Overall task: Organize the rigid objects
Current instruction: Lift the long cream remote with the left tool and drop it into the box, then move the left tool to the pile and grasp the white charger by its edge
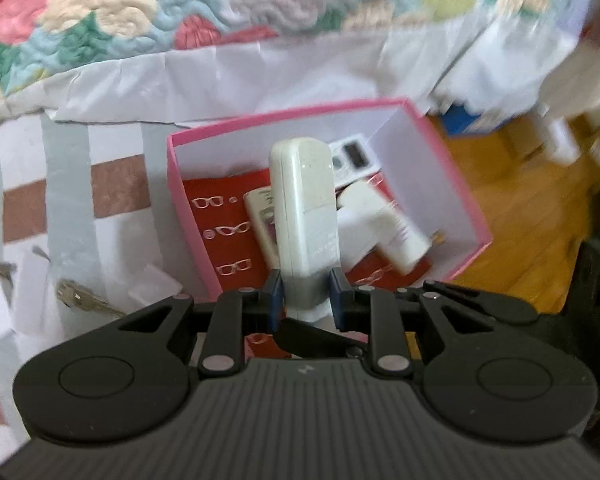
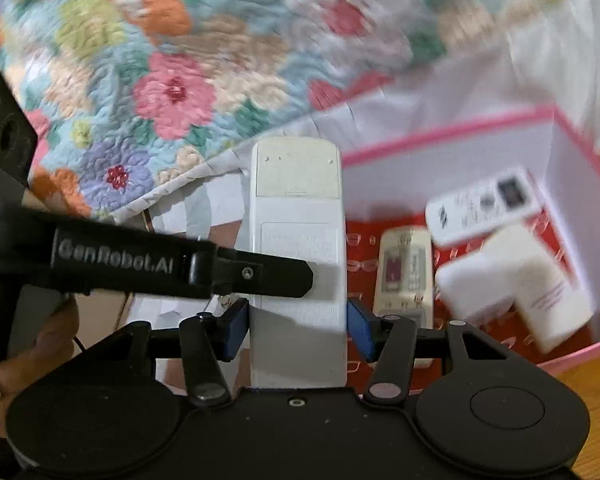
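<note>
Both of your grippers are clamped on one white remote (image 1: 306,216): the left gripper (image 1: 305,292) pinches its thin edges while the right gripper (image 2: 298,320) grips across its wider back, probably so the long body cannot twist as you carry it. It hangs over the open pink box (image 1: 452,168) that sits at the bed's edge by the floral quilt (image 1: 100,12), where a display remote (image 2: 484,204), a cream remote (image 2: 404,268) and a white adapter (image 2: 516,284) already lie. Keys (image 1: 88,300) rest on the striped sheet outside the box, apparently still unsorted.
</note>
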A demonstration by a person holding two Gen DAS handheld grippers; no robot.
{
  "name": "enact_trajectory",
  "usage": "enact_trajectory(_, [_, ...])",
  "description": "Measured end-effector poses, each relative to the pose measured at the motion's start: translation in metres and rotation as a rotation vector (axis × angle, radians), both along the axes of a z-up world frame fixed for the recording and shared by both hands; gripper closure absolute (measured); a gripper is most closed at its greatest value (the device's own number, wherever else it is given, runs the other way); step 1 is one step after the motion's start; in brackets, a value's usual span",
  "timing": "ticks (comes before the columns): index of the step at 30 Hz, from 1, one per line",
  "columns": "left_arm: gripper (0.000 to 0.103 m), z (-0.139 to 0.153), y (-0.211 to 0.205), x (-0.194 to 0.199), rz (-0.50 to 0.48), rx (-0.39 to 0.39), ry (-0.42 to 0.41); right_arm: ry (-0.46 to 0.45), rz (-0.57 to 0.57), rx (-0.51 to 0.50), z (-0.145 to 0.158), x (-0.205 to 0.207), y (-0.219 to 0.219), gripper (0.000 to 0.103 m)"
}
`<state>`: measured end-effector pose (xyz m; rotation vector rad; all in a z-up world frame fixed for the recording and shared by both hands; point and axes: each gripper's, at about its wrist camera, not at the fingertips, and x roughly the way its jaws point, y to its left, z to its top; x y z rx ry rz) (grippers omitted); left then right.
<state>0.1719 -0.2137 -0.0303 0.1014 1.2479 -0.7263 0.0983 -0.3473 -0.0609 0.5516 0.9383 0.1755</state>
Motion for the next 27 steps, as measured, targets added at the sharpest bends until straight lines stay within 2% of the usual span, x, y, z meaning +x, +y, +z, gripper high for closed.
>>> enact_trajectory(4, [0.078,-0.017,-0.015,0.007,-0.009,0.112,-0.007,0.046,0.008,0.045,-0.023,0.013,0.0,0.045])
enact_trajectory(7, [0.077,-0.028,-0.018,0.01,-0.015,0.165,-0.017,0.088,0.007,0.024,-0.034,0.019,0.006,0.045])
enact_trajectory(10, [0.076,-0.034,-0.017,0.012,-0.013,0.181,-0.021,0.118,0.022,-0.065,-0.042,0.022,0.012,0.045])
enact_trajectory(14, [0.072,-0.031,-0.011,0.013,0.0,0.16,0.026,0.106,0.067,-0.052,-0.046,0.018,0.009,0.043])
enact_trajectory(21, [0.069,0.002,0.013,0.0,-0.017,0.104,-0.052,0.051,0.024,-0.098,-0.009,-0.005,0.007,0.041])
enact_trajectory(27, [0.066,0.039,0.06,-0.002,-0.005,0.031,-0.116,-0.033,0.11,-0.199,0.043,-0.028,0.033,0.041])
